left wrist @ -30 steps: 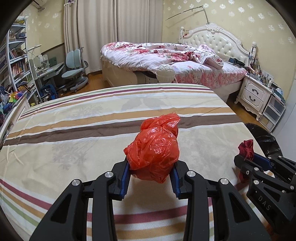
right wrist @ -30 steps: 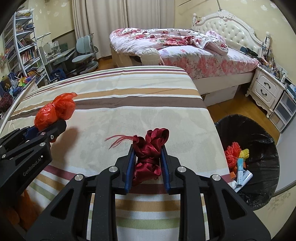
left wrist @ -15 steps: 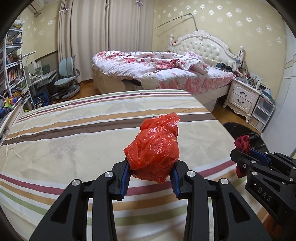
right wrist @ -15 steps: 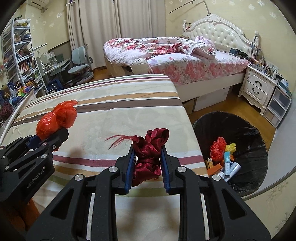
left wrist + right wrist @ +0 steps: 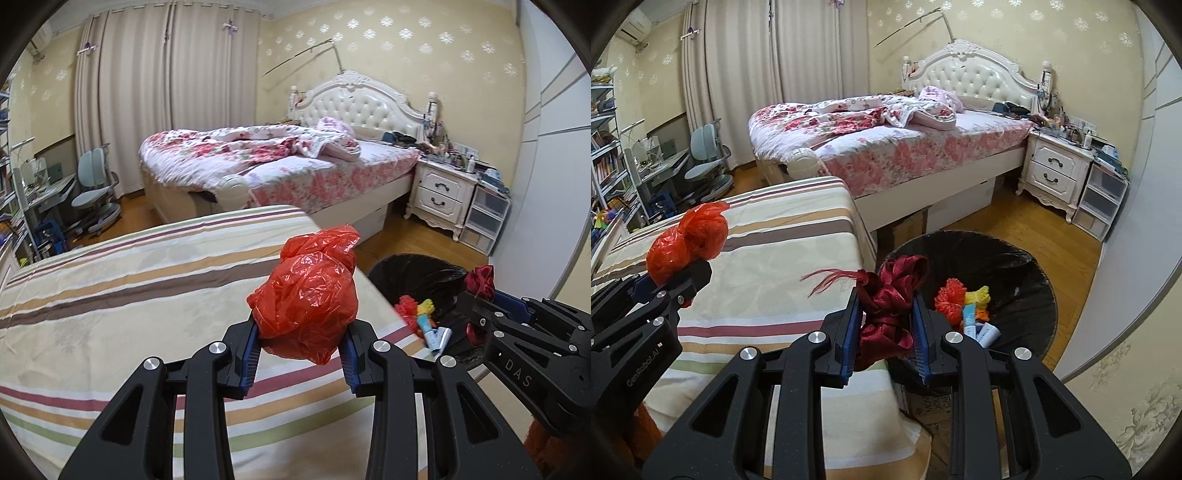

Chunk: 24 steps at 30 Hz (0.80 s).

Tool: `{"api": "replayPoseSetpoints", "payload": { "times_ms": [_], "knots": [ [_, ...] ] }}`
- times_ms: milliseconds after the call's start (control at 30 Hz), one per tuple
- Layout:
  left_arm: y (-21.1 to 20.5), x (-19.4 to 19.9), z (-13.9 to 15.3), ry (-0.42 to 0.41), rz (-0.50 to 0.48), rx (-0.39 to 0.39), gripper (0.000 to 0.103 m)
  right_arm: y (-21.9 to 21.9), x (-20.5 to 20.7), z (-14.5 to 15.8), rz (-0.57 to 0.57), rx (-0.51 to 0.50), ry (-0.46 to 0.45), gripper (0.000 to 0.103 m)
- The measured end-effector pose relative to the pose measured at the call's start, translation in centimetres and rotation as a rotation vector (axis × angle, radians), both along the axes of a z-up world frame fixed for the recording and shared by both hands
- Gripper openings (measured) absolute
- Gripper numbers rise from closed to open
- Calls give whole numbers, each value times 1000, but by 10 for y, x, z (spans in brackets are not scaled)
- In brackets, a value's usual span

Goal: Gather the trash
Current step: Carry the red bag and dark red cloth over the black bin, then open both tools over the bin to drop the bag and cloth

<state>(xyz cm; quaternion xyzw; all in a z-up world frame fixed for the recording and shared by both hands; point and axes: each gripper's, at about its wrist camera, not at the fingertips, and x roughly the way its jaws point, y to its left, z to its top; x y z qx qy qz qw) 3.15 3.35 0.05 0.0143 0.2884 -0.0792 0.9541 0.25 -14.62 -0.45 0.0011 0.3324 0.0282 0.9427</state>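
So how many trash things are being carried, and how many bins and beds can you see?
Crumpled orange plastic bag, in the left gripper: 1
Dark red ribbon bundle, in the right gripper: 1
Black-lined trash bin, with some trash inside: 1
Beds: 2, the striped bed and the floral bed
Total: 5

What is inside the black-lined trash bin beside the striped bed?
Inside the black-lined trash bin: an orange pom-pom, a yellow tuft and white-and-blue tubes. The right gripper and its dark red ribbon cover the near side.
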Motion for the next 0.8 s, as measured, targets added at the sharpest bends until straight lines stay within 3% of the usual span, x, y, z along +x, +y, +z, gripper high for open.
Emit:
{"api": "replayPoseSetpoints", "payload": {
  "times_ms": [367, 800],
  "knots": [
    [-50, 26, -5, -23, -63, 22, 37, -53, 20, -5, -122, -29, -42, 25],
    [-92, 63, -17, -1, -74, 81, 37, -81, 43, -9, -176, -17, -55, 25]
  ]
}}
